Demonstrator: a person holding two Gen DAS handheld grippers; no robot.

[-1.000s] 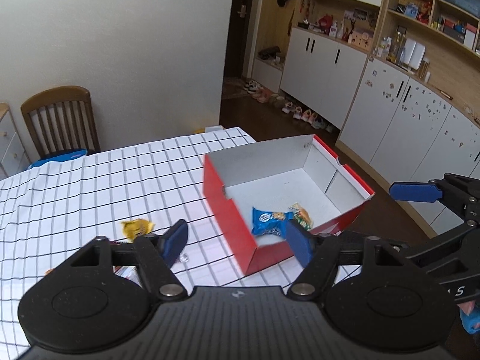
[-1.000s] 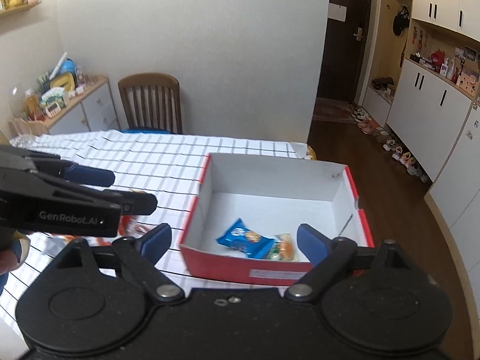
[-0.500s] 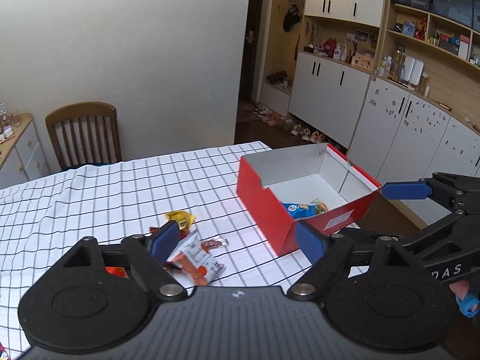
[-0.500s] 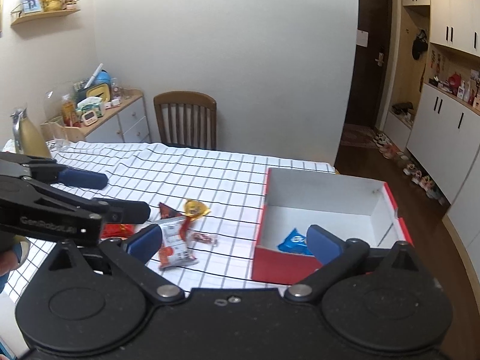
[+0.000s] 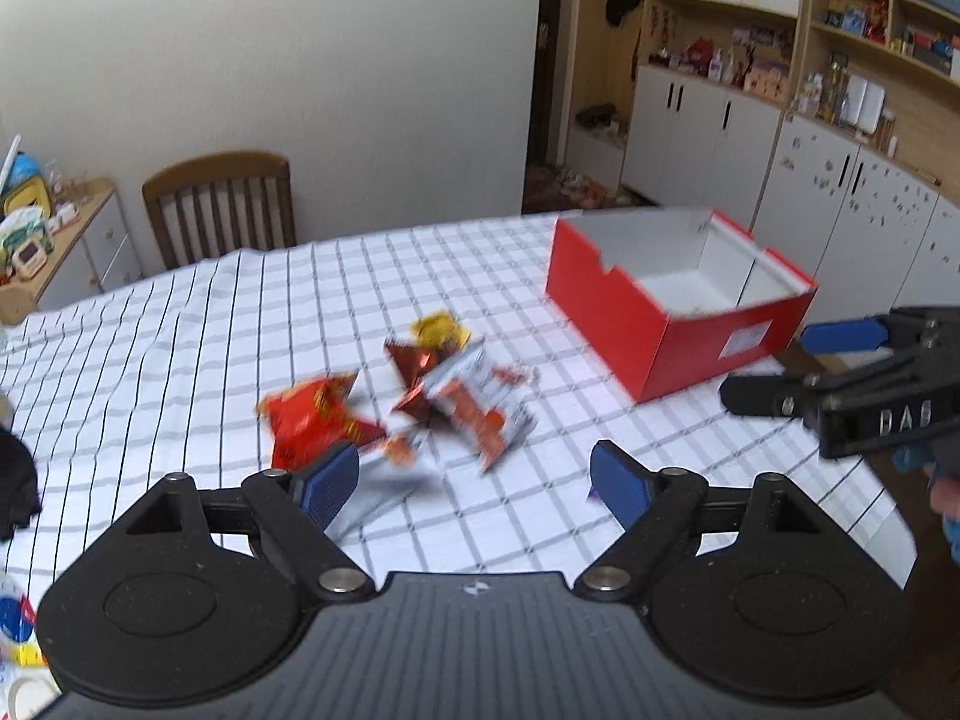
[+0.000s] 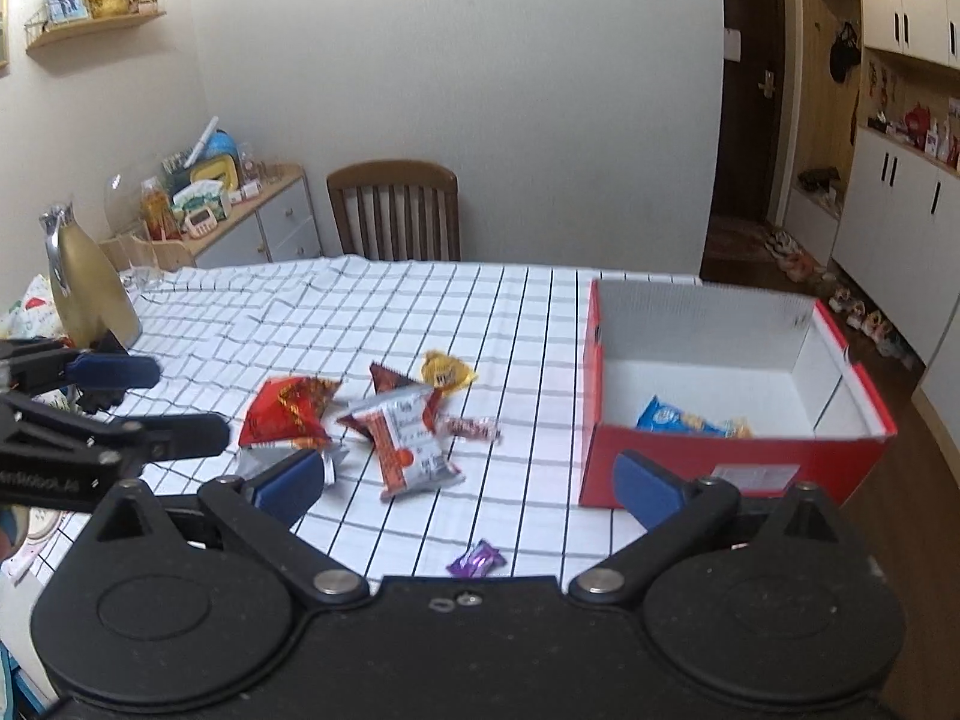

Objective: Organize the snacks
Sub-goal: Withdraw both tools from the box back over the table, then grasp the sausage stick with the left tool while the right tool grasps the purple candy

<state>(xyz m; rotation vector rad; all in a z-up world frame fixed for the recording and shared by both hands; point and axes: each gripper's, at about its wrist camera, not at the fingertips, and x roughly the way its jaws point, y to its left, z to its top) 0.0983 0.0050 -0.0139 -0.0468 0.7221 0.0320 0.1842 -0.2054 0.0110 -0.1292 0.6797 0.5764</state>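
Observation:
A red cardboard box (image 6: 732, 468) (image 5: 618, 318) stands open on the checked tablecloth at the right, with a blue snack packet (image 6: 675, 418) inside. Loose snacks lie left of it: a red bag (image 6: 285, 411) (image 5: 312, 420), a white-and-orange packet (image 6: 408, 441) (image 5: 474, 414), a yellow packet (image 6: 444, 371) (image 5: 438, 330), a dark red triangular packet (image 6: 390, 378) and a purple candy (image 6: 476, 559) near the front edge. My left gripper (image 5: 474, 483) is open and empty above the snack pile. My right gripper (image 6: 468, 480) is open and empty, near the table's front edge.
A wooden chair (image 6: 396, 210) stands behind the table. A sideboard (image 6: 252, 228) with clutter is at the back left, and a gold kettle (image 6: 84, 288) stands on the table's left side. White cupboards (image 5: 720, 144) and a doorway are on the right.
Both grippers have pulled back from the box toward the left and front; the loose snack pile has come into view. Both stay open and empty.

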